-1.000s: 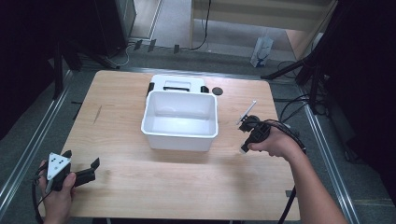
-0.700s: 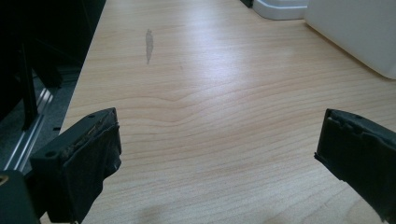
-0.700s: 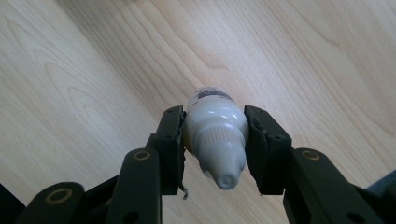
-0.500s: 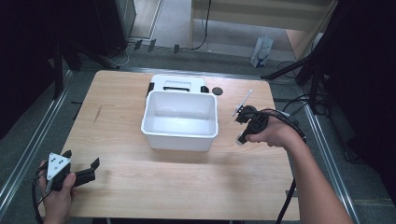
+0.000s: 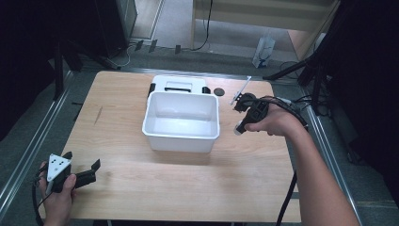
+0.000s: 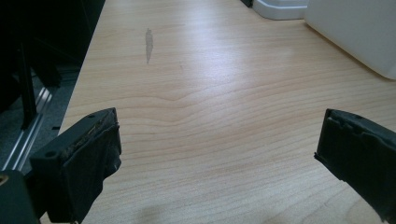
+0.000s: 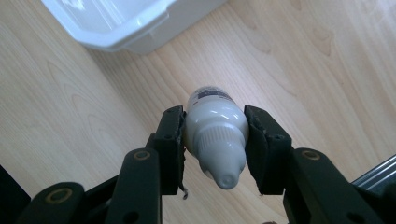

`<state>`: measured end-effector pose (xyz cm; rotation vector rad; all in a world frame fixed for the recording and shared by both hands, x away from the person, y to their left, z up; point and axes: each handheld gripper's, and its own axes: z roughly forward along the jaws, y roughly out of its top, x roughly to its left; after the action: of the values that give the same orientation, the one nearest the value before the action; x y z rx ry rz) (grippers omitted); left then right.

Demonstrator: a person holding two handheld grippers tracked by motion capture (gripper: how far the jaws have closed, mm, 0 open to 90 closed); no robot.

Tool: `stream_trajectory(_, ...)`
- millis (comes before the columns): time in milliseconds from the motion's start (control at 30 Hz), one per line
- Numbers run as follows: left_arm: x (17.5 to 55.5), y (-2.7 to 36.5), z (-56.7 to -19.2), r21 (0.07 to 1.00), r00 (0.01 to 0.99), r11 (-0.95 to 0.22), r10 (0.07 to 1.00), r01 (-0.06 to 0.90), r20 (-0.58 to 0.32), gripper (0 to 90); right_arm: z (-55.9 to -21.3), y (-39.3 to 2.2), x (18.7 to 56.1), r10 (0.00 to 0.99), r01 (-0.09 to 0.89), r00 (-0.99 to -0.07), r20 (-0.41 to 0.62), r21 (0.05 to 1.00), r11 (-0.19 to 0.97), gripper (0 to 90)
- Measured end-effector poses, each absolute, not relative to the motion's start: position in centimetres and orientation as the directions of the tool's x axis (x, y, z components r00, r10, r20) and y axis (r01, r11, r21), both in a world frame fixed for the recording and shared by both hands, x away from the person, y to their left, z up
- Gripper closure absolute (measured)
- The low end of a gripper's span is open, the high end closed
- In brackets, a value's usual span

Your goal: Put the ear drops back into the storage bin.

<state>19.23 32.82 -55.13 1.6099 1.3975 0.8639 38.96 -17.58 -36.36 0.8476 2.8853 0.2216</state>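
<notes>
The table (image 5: 141,197) is light wood with a small grey mark near its left side; around it the floor is grey and the room is dark, with cables and black stands at the edges. A white tub (image 5: 182,123) sits in the middle of the table; behind it, touching, lies a flat white lid (image 5: 179,84), and a small dark disc (image 5: 219,91) lies just beside the lid. The right gripper (image 7: 215,154) is clamped on a small white bottle (image 7: 215,135) – both pads press its sides, its cap pointing back at the camera; it hangs above the wood, near the right side of the tub. The left gripper (image 5: 87,170) rests at the near left corner; its jaws stand wide apart – nothing between them.
</notes>
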Motion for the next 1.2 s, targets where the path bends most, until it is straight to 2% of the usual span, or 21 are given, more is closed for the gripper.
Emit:
stream_trajectory(533,19.3,32.8,-55.1,0.901,0.151,-0.052,0.988,0.431,-0.015,0.6,-33.6,-14.7,39.7,0.507,0.477,-0.854,-0.118,0.216,0.852,60.8)
stream_trajectory(1200,19.3,32.9,-55.1,0.899,0.152,-0.051,0.988,0.434,-0.018,0.6,-33.6,-11.0,40.2,0.445,0.409,-0.886,-0.129,0.236,0.882,60.7)
